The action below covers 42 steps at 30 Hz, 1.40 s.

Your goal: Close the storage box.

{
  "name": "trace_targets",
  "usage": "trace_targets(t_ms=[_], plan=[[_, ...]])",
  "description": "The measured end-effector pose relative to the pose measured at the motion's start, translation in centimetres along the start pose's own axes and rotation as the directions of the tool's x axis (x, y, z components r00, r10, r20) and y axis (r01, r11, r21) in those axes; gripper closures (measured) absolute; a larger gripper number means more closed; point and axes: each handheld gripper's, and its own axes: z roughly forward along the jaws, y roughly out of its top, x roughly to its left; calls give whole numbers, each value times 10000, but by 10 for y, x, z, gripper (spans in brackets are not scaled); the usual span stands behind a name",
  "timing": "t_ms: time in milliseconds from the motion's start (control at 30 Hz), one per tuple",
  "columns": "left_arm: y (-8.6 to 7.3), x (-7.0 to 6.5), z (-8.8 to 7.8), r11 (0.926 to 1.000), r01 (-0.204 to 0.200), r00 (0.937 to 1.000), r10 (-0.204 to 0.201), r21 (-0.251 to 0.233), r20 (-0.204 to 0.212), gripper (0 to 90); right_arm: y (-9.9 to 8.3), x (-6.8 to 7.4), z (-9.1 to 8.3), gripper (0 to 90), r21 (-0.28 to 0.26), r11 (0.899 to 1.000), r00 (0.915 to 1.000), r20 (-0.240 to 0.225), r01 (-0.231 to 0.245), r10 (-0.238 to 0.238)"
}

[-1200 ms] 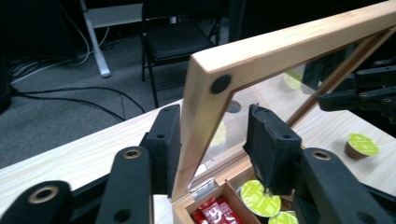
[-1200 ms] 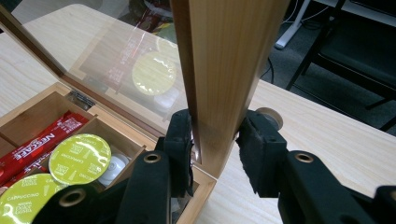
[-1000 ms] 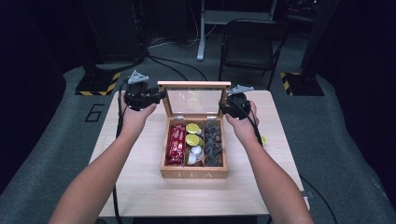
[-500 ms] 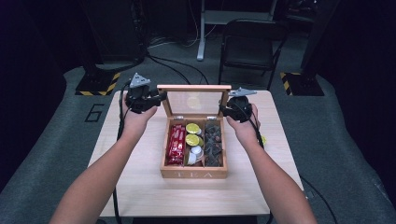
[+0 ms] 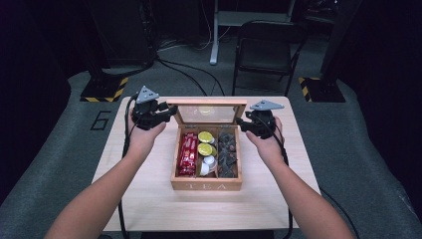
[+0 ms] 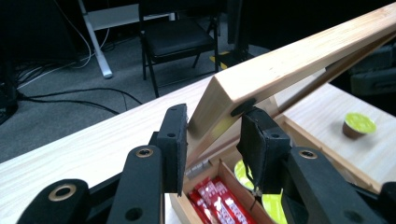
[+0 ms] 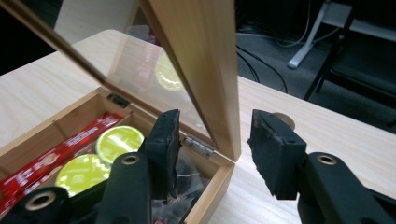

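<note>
Wooden tea box point(image 5: 206, 185) sits centre of frame, its glass-paned wooden lid point(image 5: 207, 103) raised upright. Your left gripper point(image 6: 212, 140) clamps lid's left edge, both pads pressing wood. Your right gripper point(image 7: 215, 140) straddles lid's right edge, jaws just opening, right pad clear of wood.

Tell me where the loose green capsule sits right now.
In the left gripper view, the capsule sits alone on the table at far right, outside the tea box, beyond the raised lid.
</note>
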Motion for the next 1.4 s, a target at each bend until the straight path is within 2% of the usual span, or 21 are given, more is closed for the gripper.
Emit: trace_targets(t_ms=[100,200,433,633,867,1033,1200,1400], plan=[[-4,-3,-4,9997,-163,9998,162,158,97,620,-1,4,-8,507,-80,9996,9995,-127,272,-273],[-8,-6,-8,9995,-212,9996,208,214,184,617,-2,6,-17,497,-122,9999,9997,-238,62,-65],[-23,-10,-15,9995,-254,9985,246,163,482,605,-6,14,-36,467,-231,9996,9978,-632,161,-176],[-36,-15,-20,9993,-337,9971,324,181,682,596,-12,25,-44,446,-268,9994,9940,-1067,204,-232],[-49,-20,-25,9984,-479,9959,453,315,788,590,-17,30,-53,439,-413,9990,9936,-1116,146,-191],[-58,-22,-26,9990,-361,9952,335,272,925,589,-21,35,-58,439,-517,9981,9935,-1069,345,-399],[-66,-23,-28,9992,-253,9944,221,294,1033,589,-26,39,-61,437,-504,9984,9917,-1248,251,-312],[-75,-26,-29,9991,-342,9946,317,241,989,590,-33,44,-66,436,-489,9980,9911,-1250,406,-464]])
